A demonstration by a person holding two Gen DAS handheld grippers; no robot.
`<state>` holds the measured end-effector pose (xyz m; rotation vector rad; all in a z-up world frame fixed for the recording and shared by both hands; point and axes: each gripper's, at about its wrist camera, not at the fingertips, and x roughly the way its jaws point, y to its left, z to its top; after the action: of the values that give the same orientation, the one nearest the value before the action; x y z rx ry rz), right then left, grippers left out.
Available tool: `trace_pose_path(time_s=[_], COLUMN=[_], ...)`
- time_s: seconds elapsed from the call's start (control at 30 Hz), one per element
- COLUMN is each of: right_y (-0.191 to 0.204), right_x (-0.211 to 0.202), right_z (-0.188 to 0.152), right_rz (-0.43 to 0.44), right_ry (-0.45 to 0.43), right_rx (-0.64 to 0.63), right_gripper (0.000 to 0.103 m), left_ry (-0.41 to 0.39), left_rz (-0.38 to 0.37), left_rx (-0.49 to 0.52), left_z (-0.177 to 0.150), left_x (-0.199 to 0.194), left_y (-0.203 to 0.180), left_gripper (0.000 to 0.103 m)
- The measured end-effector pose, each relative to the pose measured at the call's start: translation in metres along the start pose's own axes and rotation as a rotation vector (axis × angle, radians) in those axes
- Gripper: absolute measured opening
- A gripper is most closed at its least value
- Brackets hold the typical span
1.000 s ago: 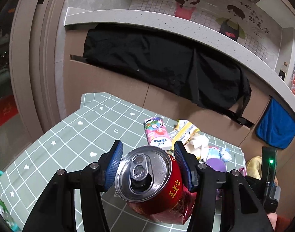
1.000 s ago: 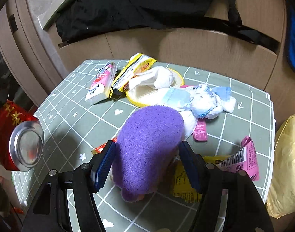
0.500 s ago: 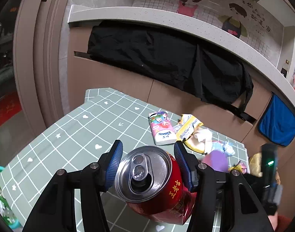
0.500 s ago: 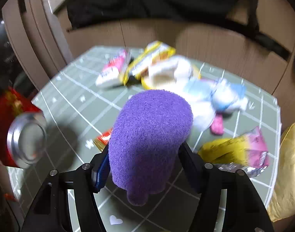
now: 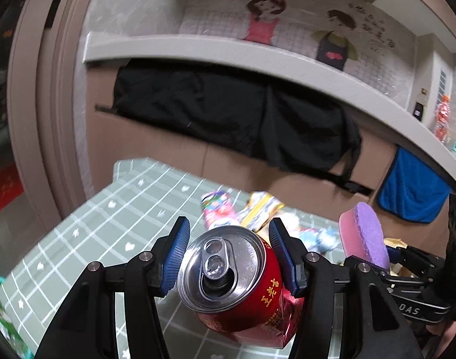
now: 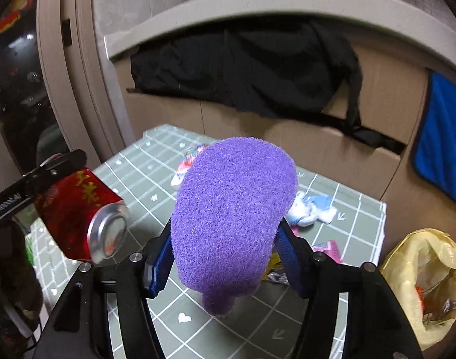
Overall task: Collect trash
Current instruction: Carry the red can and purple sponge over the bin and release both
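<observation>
Lifted off the surface (image 6: 326, 308), the right claw (image 6: 225, 257), just narrowed on the sponge (image 6: 234, 209), had the bag (image 6: 422, 284) at near right, while the left claw (image 5: 228, 257) gripped the can (image 5: 243, 287).

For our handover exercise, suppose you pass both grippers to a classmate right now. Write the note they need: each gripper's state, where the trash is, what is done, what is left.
Left gripper: shut on the red can, lifted clear of the table.
Right gripper: shut on the purple sponge, also in the air; its fingers have just been closing on it.
Yellow bag: open, beside the table's right edge, some trash already inside.
Done: both items picked up.
Left: neither is dropped in the bag yet. Still on the table: pink carton, yellow wrapper, crumpled tissue, pink wrapper.
</observation>
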<state>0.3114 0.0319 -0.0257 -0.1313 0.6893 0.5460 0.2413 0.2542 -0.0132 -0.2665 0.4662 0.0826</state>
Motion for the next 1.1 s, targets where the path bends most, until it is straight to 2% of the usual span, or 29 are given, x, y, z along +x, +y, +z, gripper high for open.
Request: trace_pose_path(time_s=[0.13,0.33,0.53,0.77,0.93,1.1], right_y=[-0.013,-0.051,-0.108,-0.175,-0.219,-0.253], right_x=[-0.031,-0.097,-0.145,-0.183,-0.201,-0.212], right_z=[0.015,0.037,0.035,0.01,-0.009,-0.027], right_rz=[0.009,-0.047,-0.133,-0.273,-0.324,-0.35], right_ry=[-0.067,-0.189,-0.256,-0.28,-0.278,-0.266], right_rx=[0.004,-0.014,0.026,0.06,0.135,0.206], right_gripper=[0.059,0.059,0.059,0.06,0.059,0.06], left_ry=[-0.065,-0.181,-0.231,-0.194,-0.138,-0.086], left_rz=[-0.028,-0.08,-0.178,-0.309,-0.382,-0.435], left_rx=[0.059,0.156,0.236,0.294,0.334,0.337], left_z=[0.026,0.066,0.076,0.06,0.042,0.029], left_x=[-0.013,-0.028,-0.025,-0.005,0.012,0.026], left_y=[-0.032,-0.1,-0.18,-0.271,-0.324,-0.358], left_gripper=[0.056,0.056,0.056,0.056,0.056,0.056])
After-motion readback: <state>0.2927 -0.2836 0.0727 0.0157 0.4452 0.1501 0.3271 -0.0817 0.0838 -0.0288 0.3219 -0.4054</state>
